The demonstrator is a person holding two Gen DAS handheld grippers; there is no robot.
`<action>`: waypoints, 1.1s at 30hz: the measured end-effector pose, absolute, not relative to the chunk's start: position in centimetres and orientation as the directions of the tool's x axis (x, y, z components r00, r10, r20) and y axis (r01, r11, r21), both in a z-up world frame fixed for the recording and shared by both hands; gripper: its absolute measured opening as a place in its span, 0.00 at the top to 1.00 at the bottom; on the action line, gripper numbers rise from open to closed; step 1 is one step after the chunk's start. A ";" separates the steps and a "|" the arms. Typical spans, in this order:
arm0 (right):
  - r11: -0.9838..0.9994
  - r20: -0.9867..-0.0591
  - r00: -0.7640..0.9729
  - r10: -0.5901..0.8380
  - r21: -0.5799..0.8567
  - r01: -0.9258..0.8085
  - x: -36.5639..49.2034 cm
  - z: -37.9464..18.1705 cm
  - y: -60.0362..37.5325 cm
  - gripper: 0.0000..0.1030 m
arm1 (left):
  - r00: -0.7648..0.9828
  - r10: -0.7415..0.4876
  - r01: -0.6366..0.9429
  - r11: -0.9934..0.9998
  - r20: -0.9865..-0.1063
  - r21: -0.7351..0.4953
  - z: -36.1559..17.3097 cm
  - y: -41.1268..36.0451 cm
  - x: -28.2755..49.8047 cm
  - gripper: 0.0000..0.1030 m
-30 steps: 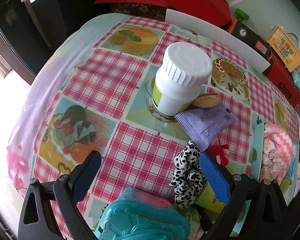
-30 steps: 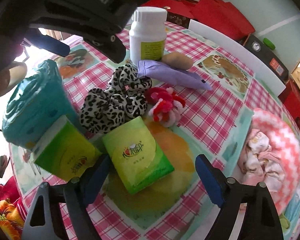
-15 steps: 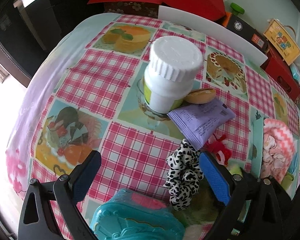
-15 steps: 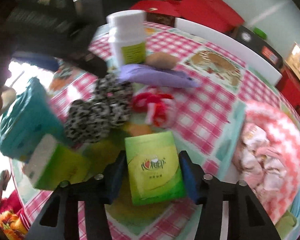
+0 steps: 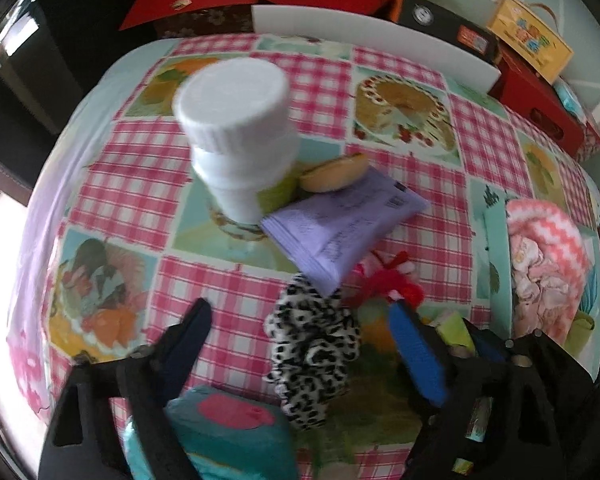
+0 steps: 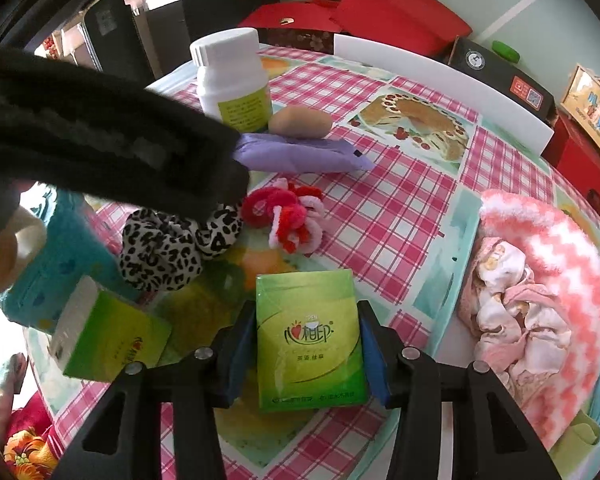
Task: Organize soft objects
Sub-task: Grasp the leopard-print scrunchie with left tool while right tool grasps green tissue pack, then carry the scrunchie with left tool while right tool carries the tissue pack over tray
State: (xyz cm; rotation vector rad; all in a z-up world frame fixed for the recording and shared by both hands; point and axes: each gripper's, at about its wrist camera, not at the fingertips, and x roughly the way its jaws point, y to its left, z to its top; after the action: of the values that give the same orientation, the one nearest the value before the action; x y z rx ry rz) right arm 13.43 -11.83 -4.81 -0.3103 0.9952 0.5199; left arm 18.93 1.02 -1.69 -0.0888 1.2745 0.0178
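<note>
- While the checked tablecloth (image 6: 400, 200) is being crowded with clutter, a green tissue pack (image 6: 310, 338) is being clamped flat between the blue pads of the right gripper (image 6: 308, 354).
- The jaws of the left gripper (image 5: 300, 344) are being closed around a leopard-print scrunchie (image 5: 316, 344), which is lying between them; contact is not being made yet.
- A red-and-pink scrunchie (image 6: 290, 216) is being left just beside it, near a purple pouch (image 6: 300, 152) and a white bottle (image 6: 232, 80).

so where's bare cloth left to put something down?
Free: the checked tablecloth left of the white bottle, and the stretch between the purple pouch and the pink knit bundle. Crowded: near edge, around the leopard scrunchie and green packs.
</note>
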 end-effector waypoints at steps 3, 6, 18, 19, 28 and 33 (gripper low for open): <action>0.837 -0.856 0.436 0.278 -0.006 -0.547 13.4 -4.8 -11.9 0.50 | 0.275 -0.041 -0.054 0.997 -0.961 -0.058 -2.3 0.5 19.1 0.38; 0.838 -0.855 0.435 0.282 -0.002 -0.546 13.4 -4.8 -11.9 0.50 | 0.268 -0.044 -0.059 0.996 -0.962 -0.062 -2.7 0.6 19.3 0.64; 0.837 -0.852 0.424 0.307 0.029 -0.547 13.3 -4.7 -11.8 0.51 | 0.285 -0.068 -0.053 0.995 -0.956 -0.087 -2.8 0.8 19.2 0.73; 0.837 -0.852 0.422 0.308 0.032 -0.547 13.3 -4.6 -11.8 0.51 | 0.288 -0.071 -0.052 0.995 -0.955 -0.090 -2.7 0.8 19.2 0.74; 0.841 -0.849 0.410 0.334 0.072 -0.536 13.3 -4.3 -12.4 0.51 | 0.321 -0.086 -0.064 0.992 -0.943 -0.112 -1.6 1.6 18.9 0.75; 0.845 -0.840 0.418 0.347 0.088 -0.527 13.2 -3.8 -12.7 0.51 | 0.353 -0.094 -0.064 0.990 -0.931 -0.124 -0.4 1.8 18.2 0.76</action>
State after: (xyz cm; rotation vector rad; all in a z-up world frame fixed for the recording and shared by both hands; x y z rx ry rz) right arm 13.15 -12.72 -3.81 -0.2013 0.9994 0.5531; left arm 18.25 1.78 -0.43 -0.1473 1.2114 -0.0195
